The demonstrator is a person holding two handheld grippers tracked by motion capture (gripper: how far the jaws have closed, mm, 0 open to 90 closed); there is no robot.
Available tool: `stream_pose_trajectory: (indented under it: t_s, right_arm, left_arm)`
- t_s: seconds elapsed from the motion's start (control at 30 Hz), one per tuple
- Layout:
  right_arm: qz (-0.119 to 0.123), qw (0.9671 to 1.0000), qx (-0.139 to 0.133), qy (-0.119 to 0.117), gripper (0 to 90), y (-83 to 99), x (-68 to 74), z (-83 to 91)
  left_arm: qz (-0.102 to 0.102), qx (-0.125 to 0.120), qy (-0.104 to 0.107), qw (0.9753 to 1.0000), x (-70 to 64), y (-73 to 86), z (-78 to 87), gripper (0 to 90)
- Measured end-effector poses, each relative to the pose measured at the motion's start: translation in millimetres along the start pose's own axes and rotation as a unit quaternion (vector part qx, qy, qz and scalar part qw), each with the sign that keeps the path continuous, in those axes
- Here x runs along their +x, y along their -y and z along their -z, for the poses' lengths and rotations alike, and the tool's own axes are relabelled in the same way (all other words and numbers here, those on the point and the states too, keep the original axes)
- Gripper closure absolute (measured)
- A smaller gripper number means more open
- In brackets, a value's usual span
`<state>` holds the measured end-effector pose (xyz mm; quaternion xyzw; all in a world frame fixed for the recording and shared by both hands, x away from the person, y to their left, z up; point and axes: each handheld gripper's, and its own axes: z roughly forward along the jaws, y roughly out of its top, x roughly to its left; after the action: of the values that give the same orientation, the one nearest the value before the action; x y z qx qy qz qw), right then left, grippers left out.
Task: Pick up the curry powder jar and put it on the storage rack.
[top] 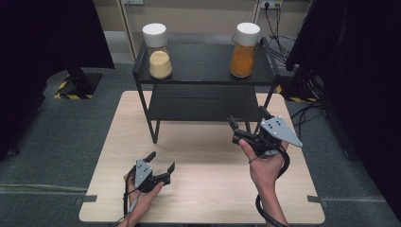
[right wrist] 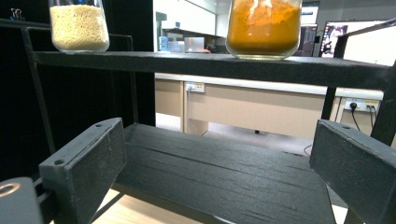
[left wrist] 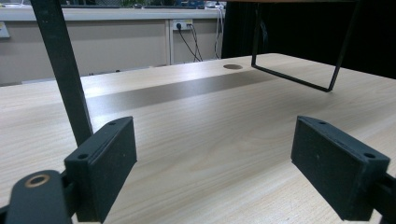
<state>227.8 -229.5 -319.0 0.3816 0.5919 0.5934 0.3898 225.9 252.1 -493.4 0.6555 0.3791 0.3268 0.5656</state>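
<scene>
Right tongs [top: 247, 119] gape before matte black shelf [top: 203, 105]; glass orange-powder jar [top: 244, 49] above.

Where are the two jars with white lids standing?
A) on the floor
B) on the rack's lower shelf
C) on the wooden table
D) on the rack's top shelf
D: the pale jar and the orange jar both stand on the top shelf of the black rack; the lower shelf is bare.

black rack [top: 203, 101], orange jar [top: 243, 59], beige jar [top: 160, 64]
</scene>
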Motion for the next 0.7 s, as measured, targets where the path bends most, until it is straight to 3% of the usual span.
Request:
stream_pose_trajectory:
  t_s: [0.7]
  right_arm:
    - [-0.004, 0.9996, 0.026, -0.006, 4.0, 28.9, -4.1, 11.0]
  left_arm:
    - [0.001, -0.001, -0.001, 1.0000, -0.1, 0.5, 0.2, 13.7]
